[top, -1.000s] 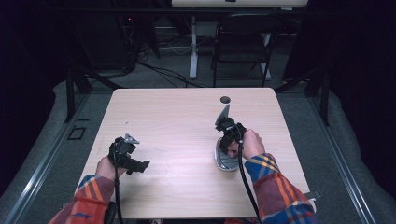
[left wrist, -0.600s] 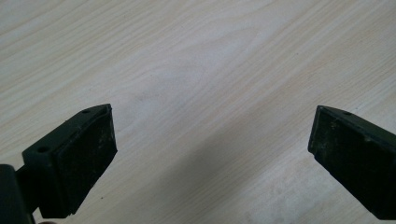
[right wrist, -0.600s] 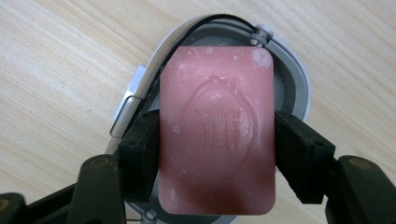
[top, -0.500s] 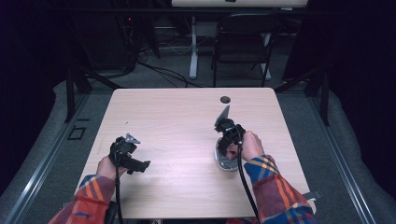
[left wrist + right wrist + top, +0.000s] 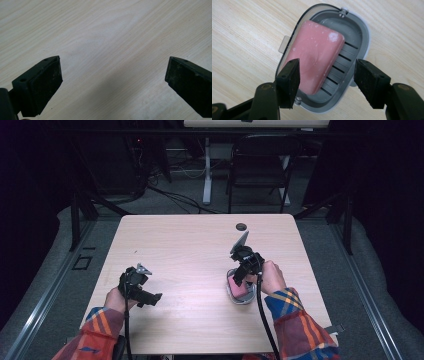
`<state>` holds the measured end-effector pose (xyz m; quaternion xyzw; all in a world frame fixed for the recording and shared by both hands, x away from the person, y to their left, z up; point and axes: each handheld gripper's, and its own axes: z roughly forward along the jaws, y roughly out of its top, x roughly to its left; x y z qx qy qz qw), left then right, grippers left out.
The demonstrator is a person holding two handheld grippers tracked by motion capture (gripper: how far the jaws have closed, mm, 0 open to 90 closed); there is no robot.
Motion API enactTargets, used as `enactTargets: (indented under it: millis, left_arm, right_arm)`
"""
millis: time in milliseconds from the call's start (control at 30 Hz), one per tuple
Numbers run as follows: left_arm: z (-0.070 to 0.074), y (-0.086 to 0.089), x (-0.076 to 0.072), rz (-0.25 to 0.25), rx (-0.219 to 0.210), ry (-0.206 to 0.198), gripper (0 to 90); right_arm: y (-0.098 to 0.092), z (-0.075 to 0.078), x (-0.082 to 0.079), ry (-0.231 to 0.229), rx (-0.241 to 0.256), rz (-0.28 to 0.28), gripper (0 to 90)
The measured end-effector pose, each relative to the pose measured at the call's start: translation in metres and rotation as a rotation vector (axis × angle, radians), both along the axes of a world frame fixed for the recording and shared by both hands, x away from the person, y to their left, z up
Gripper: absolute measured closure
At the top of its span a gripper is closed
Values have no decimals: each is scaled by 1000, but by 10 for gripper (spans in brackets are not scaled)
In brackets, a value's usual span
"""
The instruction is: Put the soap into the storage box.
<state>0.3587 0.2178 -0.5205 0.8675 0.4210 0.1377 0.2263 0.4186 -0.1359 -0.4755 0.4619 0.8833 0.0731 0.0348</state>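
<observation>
The right tongs [image 5: 327,85] hang spread apart directly over a grey soap dish [image 5: 359,37], their jaws grasping nothing. In the right gripper view one jaw overlaps the near left edge of the pink soap bar [image 5: 317,55], while the other stands over the slotted floor of the dish; whether either jaw touches anything cannot be told. The bar lies aslant inside the dish, leaning toward one side, so that the dark drain slots show beside it. It has pale, whitish scuffs, most of them at its far corner. A clear rim runs round the dish's edge, with a small tab jutting out on one side and little metal fittings at the two ends. The near end of the dish is cut off by the jaws.

In the high view the dish [image 5: 248,297] sits on the right part of the pale wooden bench [image 5: 190,245], with the right tongs [image 5: 239,278] above it covering much of it, so little of the soap [image 5: 238,290] shows.

The left tongs [image 5: 112,75] are released too, jaws wide apart over bare wood. In the high view they [image 5: 155,296] sit near the bench's front left, well apart from the dish. A small dark round hole [image 5: 241,226] lies near the far edge.
</observation>
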Motion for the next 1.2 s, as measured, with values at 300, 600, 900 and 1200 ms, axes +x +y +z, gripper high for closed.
enactTargets:
  millis: [300,600,900,1200]
  left_arm:
    - [0,0,0,-4,0,2,9]
    - [0,0,0,-6,1,4,8]
    - [-1,-1,0,-7,5,3,9]
    - [-2,-1,-1,-8,8,6,8]
  right_arm:
    - [-10,13,-7,-34,24,7,347]
    - [-29,24,-23,-83,53,46,265]
    - [-60,27,-45,-118,90,96,159]
    - [-90,19,-61,-160,85,63,130]
